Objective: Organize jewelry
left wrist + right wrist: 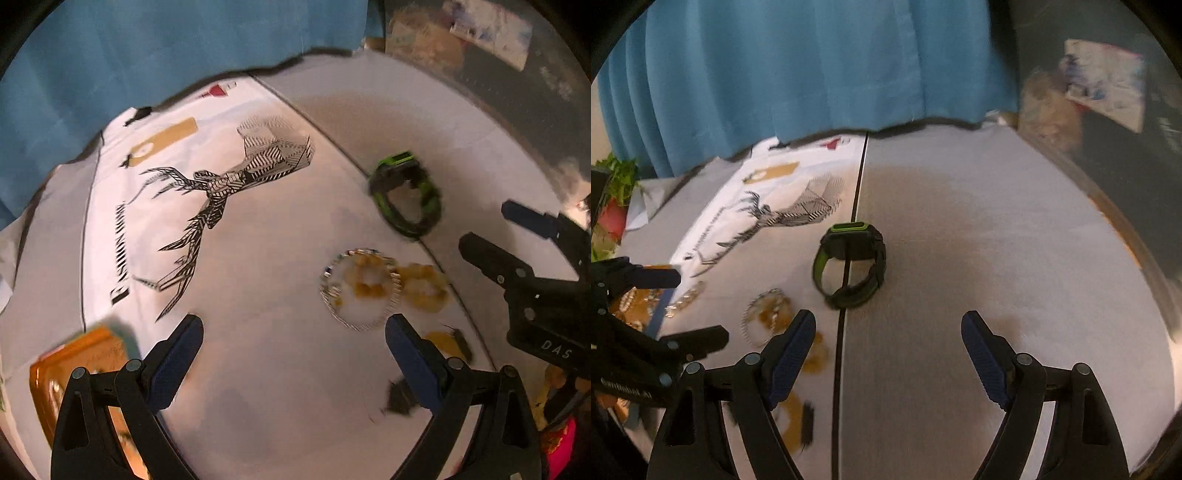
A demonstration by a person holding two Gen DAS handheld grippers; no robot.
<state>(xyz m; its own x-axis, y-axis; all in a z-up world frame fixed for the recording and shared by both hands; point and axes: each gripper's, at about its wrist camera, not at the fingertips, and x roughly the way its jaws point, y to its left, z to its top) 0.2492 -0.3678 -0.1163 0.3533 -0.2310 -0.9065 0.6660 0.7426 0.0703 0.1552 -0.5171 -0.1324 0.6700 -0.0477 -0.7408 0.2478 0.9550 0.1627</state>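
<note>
Left wrist view: left gripper (293,325) jaws wide, nothing between the pads. Silver bangle (360,290) lies flat on the white table (258,369), just ahead of the right-hand fingertip and a bit outside the gap. A gold beaded bracelet (365,278) sits inside the bangle's ring; a second gold beaded bracelet (424,286) lies just beside it on the right, edges look to be touching. Green-and-black watch (406,195) lies further ahead and right, on the dark seam (332,142) in the table, well clear of the jaws. Orange tray (74,365) at lower left, partly behind the left-hand finger. Printed white sheet with a stag graphic (207,199) ahead left. Right gripper (484,227) enters from the right edge, jaws apart, empty. Frame is motion-blurred.

Right wrist view: right gripper (888,321) jaws wide, empty. Watch (849,266) stands on its strap loop straight ahead, roughly centred on the gap but not between the pads, straddling the seam (846,332). Bangle (766,314) and gold bracelets lie left of the left-hand finger, blurred. Left gripper (700,306) at left edge, jaws apart. Blue curtain (812,66) behind the table.
</note>
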